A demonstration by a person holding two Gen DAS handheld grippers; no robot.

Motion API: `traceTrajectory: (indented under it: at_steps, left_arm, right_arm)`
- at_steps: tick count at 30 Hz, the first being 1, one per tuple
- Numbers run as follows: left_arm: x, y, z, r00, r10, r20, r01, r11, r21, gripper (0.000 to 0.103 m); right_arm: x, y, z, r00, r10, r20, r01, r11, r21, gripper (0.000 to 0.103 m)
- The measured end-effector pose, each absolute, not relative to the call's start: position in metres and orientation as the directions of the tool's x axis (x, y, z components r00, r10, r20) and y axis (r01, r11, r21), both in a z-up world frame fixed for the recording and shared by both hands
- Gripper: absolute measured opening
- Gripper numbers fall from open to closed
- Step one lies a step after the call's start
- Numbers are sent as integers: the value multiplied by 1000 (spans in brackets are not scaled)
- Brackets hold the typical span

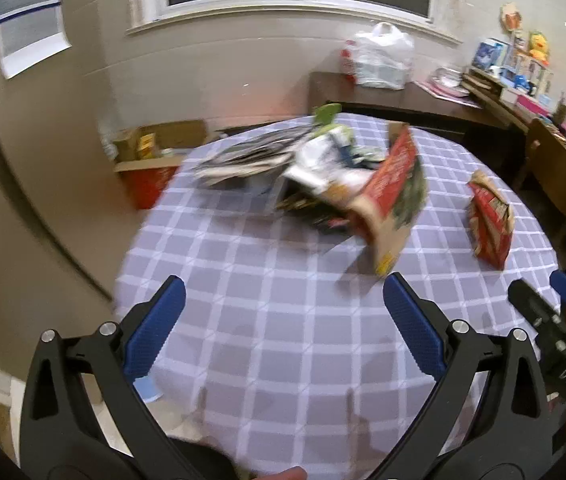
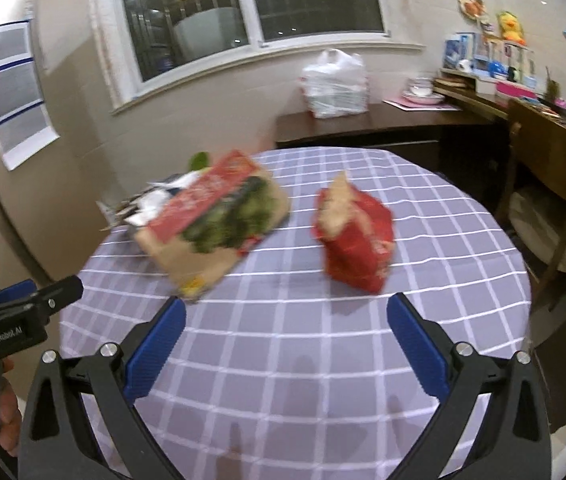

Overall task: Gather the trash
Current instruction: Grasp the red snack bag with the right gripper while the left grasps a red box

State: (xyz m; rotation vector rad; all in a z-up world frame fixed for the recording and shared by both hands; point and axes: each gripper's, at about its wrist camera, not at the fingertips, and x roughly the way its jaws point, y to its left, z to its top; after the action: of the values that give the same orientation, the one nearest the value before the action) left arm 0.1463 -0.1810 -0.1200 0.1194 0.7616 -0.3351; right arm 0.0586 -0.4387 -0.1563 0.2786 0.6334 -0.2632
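A round table with a lilac checked cloth (image 1: pixel 283 312) (image 2: pixel 291 344) carries a heap of trash: crumpled wrappers and papers (image 1: pixel 315 160) with a red and brown paper bag printed with greens (image 1: pixel 391 196) (image 2: pixel 219 224) leaning on it. A smaller crumpled red bag (image 1: pixel 491 220) (image 2: pixel 357 236) lies apart to the right. My left gripper (image 1: pixel 283 292) hangs open over the near side of the cloth, short of the heap. My right gripper (image 2: pixel 287 316) is open too, just short of the red bag. Nothing is between either pair of fingers.
A dark sideboard (image 2: pixel 363 128) behind the table holds a white plastic bag (image 2: pixel 335 84) and dishes. A wooden desk with drawers (image 2: pixel 555 160) stands at the right. Cardboard boxes (image 1: pixel 151 160) sit on the floor at the left by the wall.
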Motion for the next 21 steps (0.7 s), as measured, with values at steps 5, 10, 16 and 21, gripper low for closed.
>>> traceTrajectory:
  at_steps: [5,10,16,21]
  left_arm:
    - [174,-224,-134,641,-311,-702,387,921,-55,97]
    - [199,-248,-140,633,-353,-689,402,910,-97,97]
    - [215,-264,-148,560,-403,-724,453,881,-140,50]
    - [211,-261,-143,518,-488,-702,499,840,-215,22]
  right_arm:
    - [90,-466,-168,739,-170,-652,339,930,141,99]
    - [127,-475,-174,707,-189,-681,326,942,77,99]
    - [154,-492,-188,663,-168,-730,327,942,81,98]
    - [150,-493,-186,672,-110,-732,298,945,131,52]
